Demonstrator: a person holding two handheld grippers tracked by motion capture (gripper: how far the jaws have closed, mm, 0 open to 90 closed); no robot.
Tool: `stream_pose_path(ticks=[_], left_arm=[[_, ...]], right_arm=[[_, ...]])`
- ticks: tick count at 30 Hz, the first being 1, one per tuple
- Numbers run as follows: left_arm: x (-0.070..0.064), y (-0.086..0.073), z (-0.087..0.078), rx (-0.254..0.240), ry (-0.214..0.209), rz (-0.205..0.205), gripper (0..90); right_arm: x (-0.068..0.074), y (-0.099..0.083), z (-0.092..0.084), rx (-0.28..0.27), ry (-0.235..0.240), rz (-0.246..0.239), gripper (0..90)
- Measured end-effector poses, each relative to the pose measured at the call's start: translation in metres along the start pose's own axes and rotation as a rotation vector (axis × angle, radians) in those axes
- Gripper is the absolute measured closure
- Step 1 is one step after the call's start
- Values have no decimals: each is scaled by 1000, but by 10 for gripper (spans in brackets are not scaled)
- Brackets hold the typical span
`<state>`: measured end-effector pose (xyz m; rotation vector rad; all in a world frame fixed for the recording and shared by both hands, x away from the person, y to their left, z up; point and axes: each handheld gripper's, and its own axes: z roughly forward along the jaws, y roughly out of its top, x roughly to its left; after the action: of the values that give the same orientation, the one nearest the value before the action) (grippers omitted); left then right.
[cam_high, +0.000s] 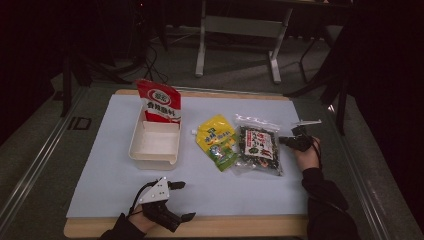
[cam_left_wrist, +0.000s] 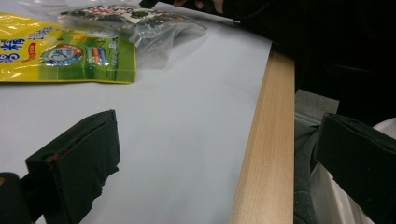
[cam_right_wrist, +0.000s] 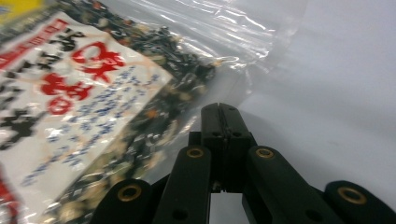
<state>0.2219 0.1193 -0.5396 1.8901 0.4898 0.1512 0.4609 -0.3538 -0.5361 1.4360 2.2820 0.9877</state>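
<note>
A clear bag of dark dried food (cam_high: 257, 145) with a red and white label lies flat at the right of the white sheet; its label and contents also show close up (cam_right_wrist: 93, 93). My right gripper (cam_high: 282, 141) is at the bag's right edge, jaws pressed together (cam_right_wrist: 225, 109) on the clear plastic margin. Left of it lies a yellow-green pouch (cam_high: 217, 142) (cam_left_wrist: 60, 51). A red and white pouch (cam_high: 159, 102) stands upright at the far end of a white box (cam_high: 152, 157). Near the front edge, my left gripper (cam_high: 183, 200) (cam_left_wrist: 219, 154) is open, holding nothing.
A pale sheet (cam_high: 110, 165) covers the wooden table, whose front edge (cam_left_wrist: 266, 140) runs just beside my left gripper. The person's dark sleeve (cam_high: 325, 200) lies over the right front corner. Table legs and cables stand on the floor beyond.
</note>
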Motion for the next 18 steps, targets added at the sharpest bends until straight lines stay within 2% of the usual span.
stream_pose_path(ticks=[5,8,10,11,13,18], left_arm=[[-1,0,0,3,1,6,13],[-1,1,0,2,2,5,13],[-1,1,0,1,1,5,13],[-1,1,0,1,1,6,13],[-1,1,0,2,2,8,13],[0,1,-1,-3,5,7,13]], right_arm=[[21,4,1,4,29,-52,900],[32,3,0,-8,83,-56,900],[35,3,0,-11,82,-65,900],[43,3,-1,-7,66,-84,900],[45,2,-2,-11,82,-84,900],[44,3,-2,-19,59,-83,900]])
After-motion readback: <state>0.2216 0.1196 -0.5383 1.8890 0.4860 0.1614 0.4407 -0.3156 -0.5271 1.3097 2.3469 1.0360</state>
